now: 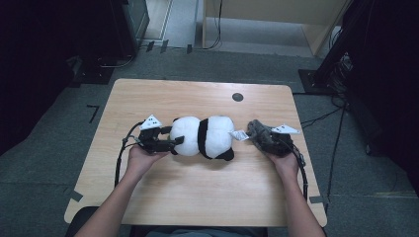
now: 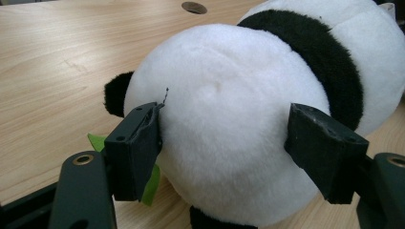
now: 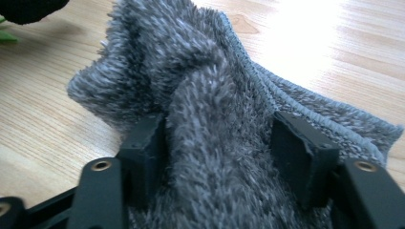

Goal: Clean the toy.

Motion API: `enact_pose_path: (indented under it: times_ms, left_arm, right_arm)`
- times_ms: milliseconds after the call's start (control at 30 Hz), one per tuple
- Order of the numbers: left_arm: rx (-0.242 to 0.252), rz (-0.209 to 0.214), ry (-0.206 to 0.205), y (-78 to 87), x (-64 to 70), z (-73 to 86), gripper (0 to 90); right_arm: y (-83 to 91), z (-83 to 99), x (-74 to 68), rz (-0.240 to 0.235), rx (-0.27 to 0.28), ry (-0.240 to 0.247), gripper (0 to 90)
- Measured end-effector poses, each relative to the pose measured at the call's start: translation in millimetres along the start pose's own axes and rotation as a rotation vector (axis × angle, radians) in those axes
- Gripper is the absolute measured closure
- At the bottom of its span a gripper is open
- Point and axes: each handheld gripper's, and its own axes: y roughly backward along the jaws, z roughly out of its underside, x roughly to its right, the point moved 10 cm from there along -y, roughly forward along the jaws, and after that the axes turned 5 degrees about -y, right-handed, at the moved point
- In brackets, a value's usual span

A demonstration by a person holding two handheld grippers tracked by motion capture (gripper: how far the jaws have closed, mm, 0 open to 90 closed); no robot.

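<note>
Here, my left hand-held gripper point(image 2: 224, 152) stands spread wide, both jaws pressed against the round white end of the plush panda point(image 2: 248, 109), one on each flank, so it grips the toy. The panda is soft and white with a black band round its middle and a black ear; it lies on its side at the middle of the tabletop point(image 1: 197, 197). My right hand-held gripper point(image 3: 219, 157) holds a bunched fold of shaggy grey cloth point(image 3: 205, 95) between half-spread jaws, just beside the panda's other end, near the tabletop's right edge.
</note>
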Motion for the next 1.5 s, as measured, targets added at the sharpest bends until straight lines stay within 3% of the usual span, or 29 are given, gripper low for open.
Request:
enact_pose_path:
  times_ms: [133,300,433,533,633,833,900,1000,1067,1167,1267,1333,1433,1500]
  left_arm:
    - [-0.002,0.002,0.001,0.1,-0.2,0.4,27.5]
    - [-0.003,0.002,0.003,-0.2,-0.5,0.7,27.4]
    - [-0.007,0.001,-0.003,0.0,-0.5,1.0,27.4]
    - [-0.01,-0.01,-0.01,-0.5,-0.6,1.2,26.8]
    - [-0.013,-0.016,-0.013,-0.9,-0.7,1.5,25.4]
    - [-0.026,-0.001,0.018,-1.7,-2.3,3.0,22.4]
    - [-0.025,-0.023,0.017,0.8,-2.1,0.0,21.9]
    - [-0.004,-0.023,-0.006,0.9,3.0,-7.2,24.1]
    - [-0.02,-0.034,-0.011,-4.1,2.8,-5.7,20.0]
    - [-0.008,-0.014,0.033,-9.3,-2.5,-5.5,15.0]
    - [-0.031,0.014,0.053,-13.8,-5.7,-0.1,9.5]
    - [-0.05,0.038,0.089,-16.7,-6.7,5.1,4.7]
    - [-0.058,0.072,0.13,-17.6,-7.5,10.9,3.7]
    - [-0.058,0.089,0.129,-15.2,-6.1,12.4,7.0]
  right_arm:
    - [4.5,-4.2,0.1,0.01,0.006,-0.003,44.2]
    - [7.7,-0.8,-2.3,-0.008,-0.041,0.018,53.5]
    - [6.1,-0.4,-0.9,-0.008,-0.054,0.024,72.9]
    - [6.6,-3.2,-1.9,-0.001,-0.073,0.038,78.5]
    - [10.4,-8.2,-3.3,-0.019,-0.074,0.019,78.8]
    - [26.9,-23.2,-4.0,-0.052,-0.044,-0.048,79.0]
    - [32.6,-28.1,-7.8,-0.067,-0.04,-0.047,79.0]
    - [40.0,-35.4,-14.7,-0.074,-0.025,-0.032,78.9]
    - [43.2,-39.7,-19.1,-0.079,-0.018,-0.024,78.8]
    - [46.5,-45.7,-26.0,-0.09,-0.009,-0.012,78.9]
    - [50.4,-51.4,-34.6,-0.11,0.002,0.008,78.8]
    - [52.8,-54.1,-41.5,-0.123,0.011,0.019,78.8]
    - [56.3,-60.1,-52.6,-0.156,0.025,0.027,78.7]
    - [59.4,-66.2,-58.9,-0.167,0.027,0.037,78.5]
